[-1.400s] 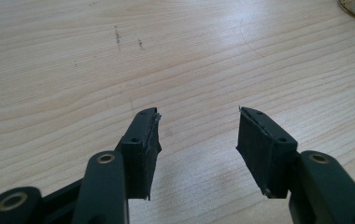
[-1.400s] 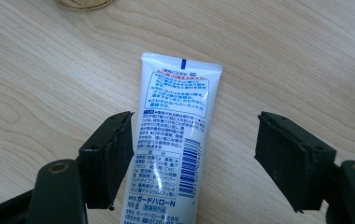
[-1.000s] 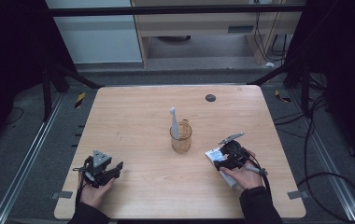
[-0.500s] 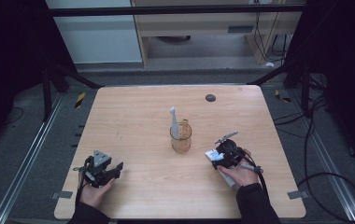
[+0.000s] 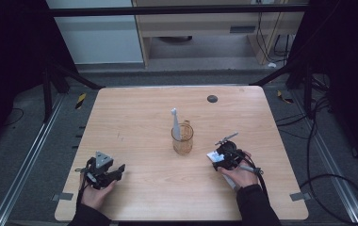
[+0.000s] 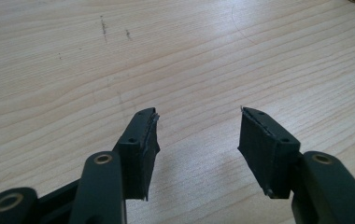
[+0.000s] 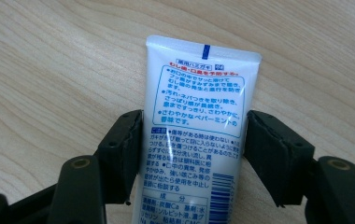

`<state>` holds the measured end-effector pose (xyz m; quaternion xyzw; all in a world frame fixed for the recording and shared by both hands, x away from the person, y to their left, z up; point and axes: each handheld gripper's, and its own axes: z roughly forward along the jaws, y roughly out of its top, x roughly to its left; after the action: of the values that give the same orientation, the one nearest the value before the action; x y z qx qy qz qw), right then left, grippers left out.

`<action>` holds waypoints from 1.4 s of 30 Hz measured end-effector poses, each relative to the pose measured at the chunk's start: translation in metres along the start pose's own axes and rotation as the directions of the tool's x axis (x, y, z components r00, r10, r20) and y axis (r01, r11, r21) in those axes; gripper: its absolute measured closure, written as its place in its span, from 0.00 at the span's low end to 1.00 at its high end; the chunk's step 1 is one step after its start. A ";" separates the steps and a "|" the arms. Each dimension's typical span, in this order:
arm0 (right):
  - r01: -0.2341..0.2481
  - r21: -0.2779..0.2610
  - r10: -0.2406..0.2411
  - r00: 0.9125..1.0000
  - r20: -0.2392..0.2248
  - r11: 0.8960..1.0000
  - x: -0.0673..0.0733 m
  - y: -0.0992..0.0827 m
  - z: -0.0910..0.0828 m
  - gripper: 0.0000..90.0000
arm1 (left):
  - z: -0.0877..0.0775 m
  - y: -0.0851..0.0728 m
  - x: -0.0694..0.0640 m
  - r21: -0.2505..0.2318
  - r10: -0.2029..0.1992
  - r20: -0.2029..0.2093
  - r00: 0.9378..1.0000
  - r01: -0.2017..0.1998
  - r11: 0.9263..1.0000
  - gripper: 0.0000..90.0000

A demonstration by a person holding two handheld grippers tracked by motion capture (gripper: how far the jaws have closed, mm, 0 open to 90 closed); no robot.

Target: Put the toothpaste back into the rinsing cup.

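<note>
A white toothpaste tube [image 7: 199, 84] with blue and red print lies flat on the wooden table [image 5: 134, 122], and my right gripper [image 7: 194, 135] is shut on it, one jaw pressed against each long edge. In the high view the right gripper [image 5: 216, 158] sits at the table's right front with the tube's [image 5: 213, 156] crimped end pointing left toward a glass cup [image 5: 182, 141]. A white toothbrush [image 5: 175, 123] stands in that cup. My left gripper [image 5: 117, 171] rests at the left front; in its own view the left gripper [image 6: 198, 135] is open over bare wood.
A small black round disc [image 5: 212, 99] is set into the table near its far edge. Black frame bars and cables run around the table on the floor.
My right gripper with the tube has shifted slightly left toward the cup and turned a little. The left gripper has stayed put.
</note>
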<state>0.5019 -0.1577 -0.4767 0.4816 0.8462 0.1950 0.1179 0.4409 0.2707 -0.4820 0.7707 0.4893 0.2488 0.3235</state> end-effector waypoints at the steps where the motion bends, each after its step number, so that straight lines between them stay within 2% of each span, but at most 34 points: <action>1: -0.007 0.002 0.007 1.000 -0.001 1.000 0.000 0.000 0.000 0.42 | 0.000 0.000 0.000 0.000 -0.001 0.000 1.000 0.001 1.000 0.51; 7: -0.034 0.018 0.034 0.999 0.000 0.999 0.002 0.000 0.000 0.46 | 0.000 0.000 0.000 0.002 -0.001 0.005 1.000 0.001 1.000 0.51; 11: -0.039 0.019 0.039 0.999 0.010 0.999 0.005 0.001 -0.002 0.56 | 0.001 0.000 -0.001 0.000 -0.003 0.006 1.000 0.003 1.000 0.51; 15: -0.043 -0.004 0.043 0.999 0.004 0.999 0.004 0.001 -0.011 0.72 | 0.002 0.000 0.000 0.003 -0.002 0.006 1.000 0.002 1.000 0.51; 21: -0.029 -0.021 0.029 1.000 -0.003 0.999 0.004 -0.001 -0.018 0.75 | 0.001 0.000 0.000 0.006 0.003 0.007 1.000 -0.003 1.000 0.51; 25: -0.039 -0.070 0.038 0.999 -0.025 0.997 0.003 0.000 -0.028 0.75 | 0.001 0.000 0.000 0.003 0.002 0.004 1.000 -0.002 1.000 0.51; 28: -0.046 -0.124 0.043 0.999 -0.030 0.991 0.002 0.000 -0.037 0.76 | 0.000 0.000 0.000 0.002 0.005 0.001 1.000 -0.005 1.000 0.51; 30: -0.053 -0.170 0.048 0.998 -0.037 0.984 0.002 0.001 -0.043 0.76 | 0.001 0.000 -0.001 0.001 0.002 0.002 1.000 -0.002 1.000 0.51; 31: -0.060 -0.230 0.054 0.998 -0.033 0.971 0.002 0.001 -0.049 0.76 | 0.001 0.000 -0.001 0.003 0.004 0.001 1.000 -0.004 1.000 0.51; 32: -0.060 -0.230 0.054 0.998 -0.033 0.971 0.002 0.001 -0.049 0.76 | 0.001 0.000 -0.001 0.002 0.005 0.002 1.000 -0.005 1.000 0.51; 36: -0.066 -0.319 0.058 0.998 -0.035 0.945 0.002 0.003 -0.061 0.76 | 0.001 0.000 0.000 -0.002 0.002 0.000 1.000 -0.002 1.000 0.51; 40: -0.068 -0.404 0.059 0.998 -0.035 0.912 0.003 0.011 -0.073 0.76 | 0.000 0.000 0.000 -0.007 -0.002 -0.005 1.000 0.002 1.000 0.51; 42: -0.075 -0.446 0.064 0.997 -0.040 0.892 0.005 0.015 -0.079 0.76 | 0.000 0.000 0.000 -0.008 -0.001 -0.006 1.000 0.001 1.000 0.51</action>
<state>0.4805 -0.1640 -0.3990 0.4693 0.7623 0.3941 0.2083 0.4412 0.2706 -0.4819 0.7683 0.4897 0.2530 0.3254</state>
